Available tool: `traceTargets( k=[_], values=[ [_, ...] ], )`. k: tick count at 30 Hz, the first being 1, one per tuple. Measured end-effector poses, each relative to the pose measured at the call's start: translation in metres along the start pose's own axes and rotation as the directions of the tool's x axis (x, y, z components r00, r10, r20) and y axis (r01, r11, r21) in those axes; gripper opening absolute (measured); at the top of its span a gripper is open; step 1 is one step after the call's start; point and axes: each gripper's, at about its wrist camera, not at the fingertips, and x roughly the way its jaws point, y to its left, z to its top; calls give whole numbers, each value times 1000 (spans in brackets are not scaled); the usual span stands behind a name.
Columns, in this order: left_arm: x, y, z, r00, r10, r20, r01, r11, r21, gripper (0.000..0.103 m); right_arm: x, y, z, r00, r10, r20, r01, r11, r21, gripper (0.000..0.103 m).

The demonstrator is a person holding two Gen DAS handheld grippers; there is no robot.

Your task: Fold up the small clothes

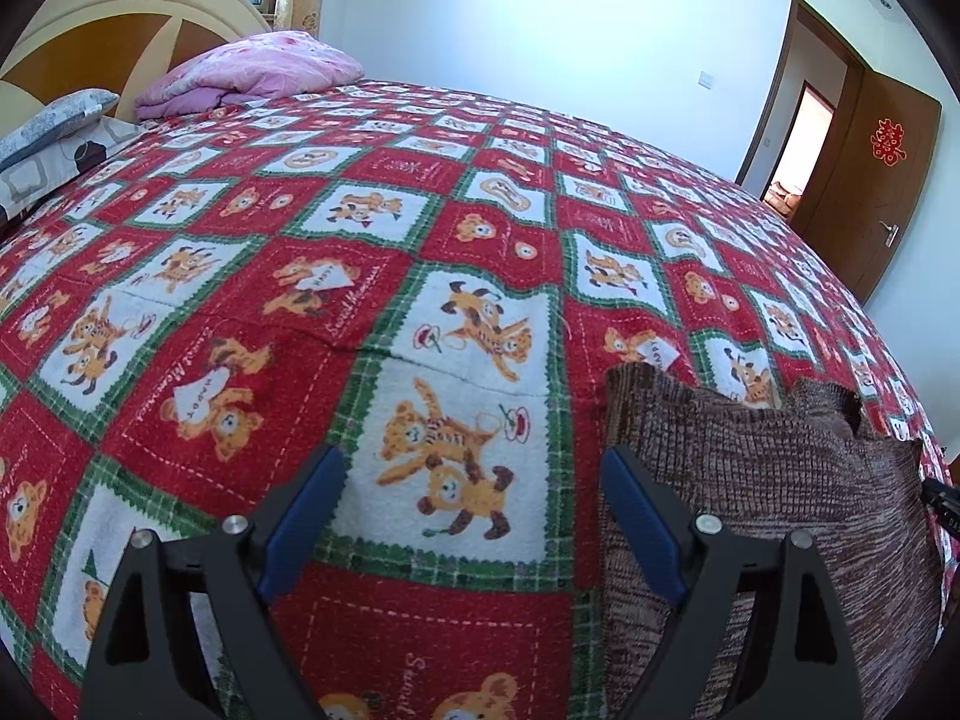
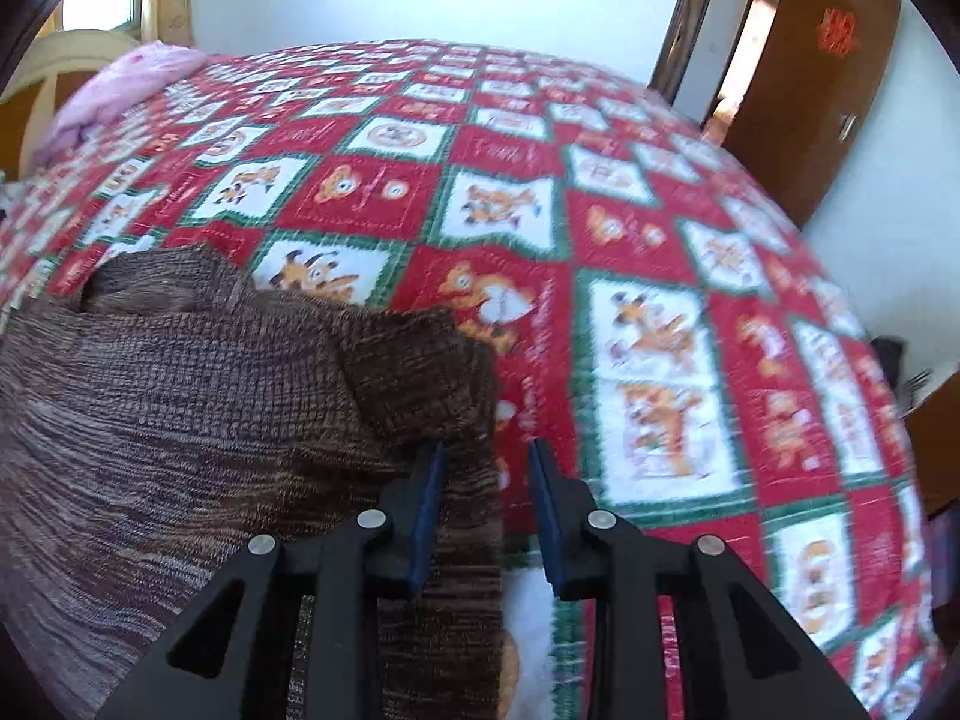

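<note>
- The knit (image 1: 762,480) is a brown marled garment lying on the bed, just right of the left hand-held gripper (image 1: 474,483); its near edge runs beside and under that gripper's right finger.
- In the right wrist view the knit (image 2: 180,420) spreads left of and ahead of the right hand-held gripper (image 2: 486,468), with a folded flap ending just ahead of the left finger; the knit's right edge passes between the fingers.
- The left hand-held gripper is spread wide, with only the blanket between its blue pads.
- The right hand-held gripper is parted by a narrow gap, straddling the knit's edge; the pads do not press the cloth.
- The blanket (image 1: 360,276) covers the bed in red and white squares with bears, under both grippers.
- A pink quilt (image 1: 252,69) lies far ahead to the left, by the headboard (image 1: 126,12).
- A grey pillow (image 1: 54,120) sits far left.
- A brown door (image 1: 876,180) stands open far ahead to the right.
</note>
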Motion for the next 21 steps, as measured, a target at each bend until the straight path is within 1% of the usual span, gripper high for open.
traceTargets(
  k=[1,3,5,6,7,8,11,12,14,16,17,18,19,20,21],
  values=[
    [0,-1,0,1000,4,1,-4,1000,4,91,-9,4,2,999,41,31,-41,999,-4,31],
    [0,-6,-1,1000,29,3,-29,999,24,91,-15,16,5,994,102,30,-101,995,-26,31],
    [1,-10,-1,999,48,2,-48,998,45,91,-3,32,9,997,82,-4,-82,994,-75,31],
    [1,-9,-1,999,50,3,-50,998,45,91,12,38,10,997,52,-55,-57,995,-85,31],
    [0,-8,-2,999,47,4,-47,998,40,92,27,38,11,993,55,-102,-62,996,-63,31],
    [0,-6,-1,999,43,3,-44,999,30,94,30,35,16,995,60,-85,-63,997,-32,32],
    [0,-2,-1,999,36,1,-36,999,17,94,25,38,27,995,38,-97,-37,999,9,32],
    [0,-3,-1,999,37,0,-37,999,19,94,17,42,26,996,46,-76,-46,999,1,33],
    [1,-4,-1,999,40,0,-40,999,25,94,0,55,22,993,107,-46,-107,994,-12,33],
    [3,-5,-1,999,48,-10,-48,998,26,94,-18,74,12,980,197,-34,-198,980,-22,39],
    [5,-6,-1,998,58,-20,-57,998,32,95,-24,84,6,972,233,-34,-234,971,-40,47],
    [7,-8,-1,997,66,-26,-65,997,42,96,-26,100,-3,964,259,-51,-263,961,-81,52],
    [7,-10,-1,997,76,-28,-75,996,53,96,-23,112,-9,965,253,-69,-260,958,-122,52],
    [8,-11,-2,996,84,-29,-82,995,60,96,-19,117,-14,972,225,-65,-232,961,-148,53],
    [8,-12,-2,996,88,-29,-86,994,63,96,-19,122,-16,981,193,-27,-195,967,-166,55]
  ],
)
